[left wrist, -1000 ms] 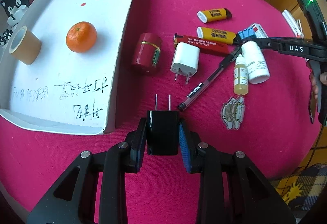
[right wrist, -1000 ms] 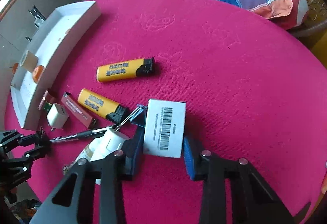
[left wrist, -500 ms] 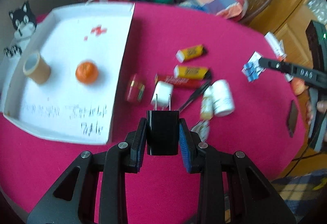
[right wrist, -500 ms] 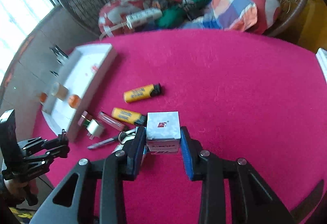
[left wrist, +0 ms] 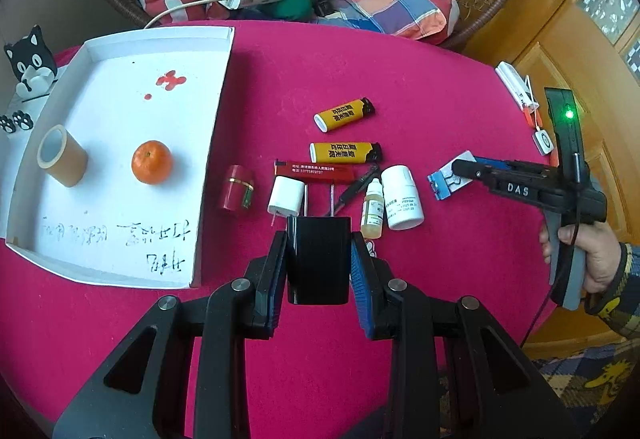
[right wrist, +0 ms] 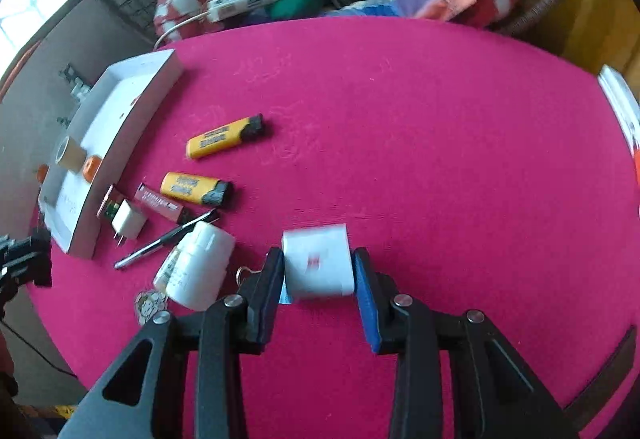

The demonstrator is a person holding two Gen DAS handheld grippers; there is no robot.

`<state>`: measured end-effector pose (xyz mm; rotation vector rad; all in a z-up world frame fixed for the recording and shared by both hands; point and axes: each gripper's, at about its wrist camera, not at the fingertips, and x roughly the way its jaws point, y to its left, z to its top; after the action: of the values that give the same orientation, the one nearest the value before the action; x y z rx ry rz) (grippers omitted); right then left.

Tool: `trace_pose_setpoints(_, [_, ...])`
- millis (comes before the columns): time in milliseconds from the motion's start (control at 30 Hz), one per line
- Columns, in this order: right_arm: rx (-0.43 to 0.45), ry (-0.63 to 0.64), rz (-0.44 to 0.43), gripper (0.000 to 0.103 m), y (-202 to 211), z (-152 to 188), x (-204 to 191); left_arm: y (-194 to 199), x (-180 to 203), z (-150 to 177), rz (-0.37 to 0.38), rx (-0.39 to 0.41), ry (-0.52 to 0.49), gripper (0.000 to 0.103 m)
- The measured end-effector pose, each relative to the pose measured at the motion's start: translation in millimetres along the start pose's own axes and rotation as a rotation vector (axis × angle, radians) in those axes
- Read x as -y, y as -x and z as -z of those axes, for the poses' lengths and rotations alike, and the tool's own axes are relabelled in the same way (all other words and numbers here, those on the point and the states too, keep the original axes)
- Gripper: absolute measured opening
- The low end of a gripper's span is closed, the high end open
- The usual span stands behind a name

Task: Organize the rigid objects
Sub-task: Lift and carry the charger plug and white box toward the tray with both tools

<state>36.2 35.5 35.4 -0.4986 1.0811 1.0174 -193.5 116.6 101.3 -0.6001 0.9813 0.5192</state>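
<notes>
My left gripper (left wrist: 319, 243) is shut on a black charger plug (left wrist: 319, 263), prongs pointing away, held above the pink table. To its left lies a white tray (left wrist: 216, 143) with an orange (left wrist: 152, 162) and a tape roll (left wrist: 62, 155) in it. My right gripper (right wrist: 319, 257) holds a small white box (right wrist: 316, 271) between its pads above the table; its jaws are opening slightly, and the pads still touch the box. In the left wrist view the same box (left wrist: 442, 185) shows blue and white at the right gripper's tip.
On the table lie two yellow lighters (left wrist: 344, 114) (left wrist: 346, 152), a red lighter (left wrist: 316, 171), a white charger (left wrist: 286, 196), a red cylinder (left wrist: 236, 192), a pen (left wrist: 354, 189), a dropper bottle (left wrist: 373, 214) and a white bottle (left wrist: 402, 203). Cushions and a power strip sit behind.
Both grippers have risen. The black plug came up off the table; the white box was lifted and carried right, away from the cluster of objects.
</notes>
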Motion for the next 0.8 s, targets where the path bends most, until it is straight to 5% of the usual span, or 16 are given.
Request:
trace_pose_setpoints(300, [-0.011,-0.1,-0.029,0.036,6,-2,21,-1,-2,-1,0.036,-0.004,0.016,0.029])
trace_pose_setpoints(633, [-0.071,0.033,-0.017,0.034,-6,1,-5,5,-1,-9,0.029,0.021,0.013,0.029])
trace_pose_setpoints(800, [0.062,0.063,-0.046,0.033,46,-13,-15,38,5,-29,0.037,0.125,-0.004,0.029])
